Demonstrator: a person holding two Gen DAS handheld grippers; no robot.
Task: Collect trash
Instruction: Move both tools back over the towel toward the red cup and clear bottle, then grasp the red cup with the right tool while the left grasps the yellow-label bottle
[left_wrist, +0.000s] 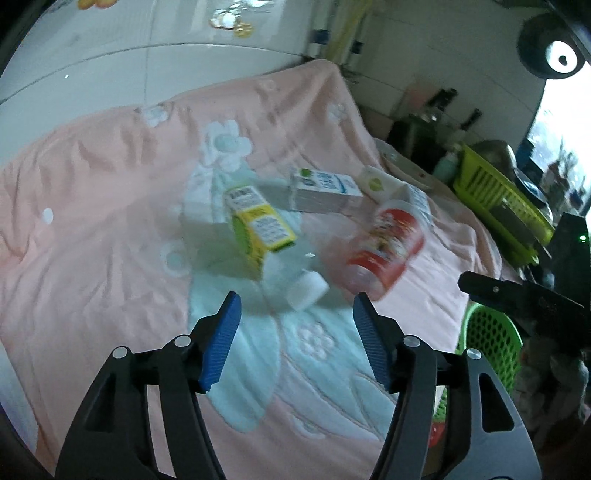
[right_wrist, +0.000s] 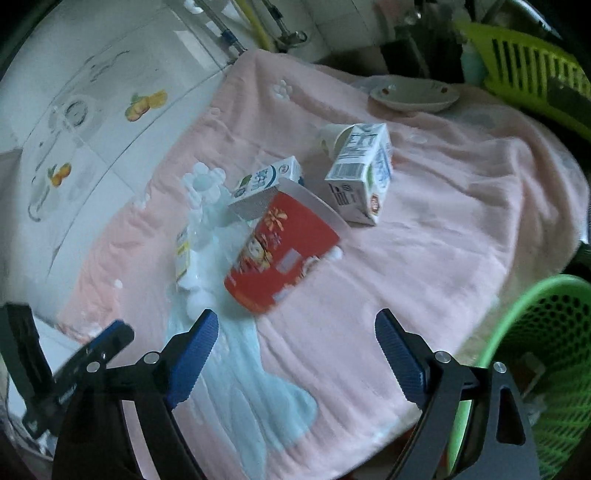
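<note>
Trash lies on a pink flowered blanket (left_wrist: 110, 221): a yellow-green carton (left_wrist: 258, 225), a white-and-blue carton (left_wrist: 325, 190), a red paper cup (left_wrist: 384, 251) on its side and a small white cup (left_wrist: 376, 181). My left gripper (left_wrist: 296, 299) is open just short of the yellow-green carton, with nothing between its blue pads. In the right wrist view the red paper cup (right_wrist: 280, 254) lies just beyond my open, empty right gripper (right_wrist: 296, 314). A second white-and-blue carton (right_wrist: 362, 177) stands behind it.
A green mesh basket (right_wrist: 546, 350) stands off the blanket's right edge. A plate (right_wrist: 413, 96) and a yellow-green crate (right_wrist: 535, 74) sit at the back right. White tiled wall (right_wrist: 92, 129) runs along the left.
</note>
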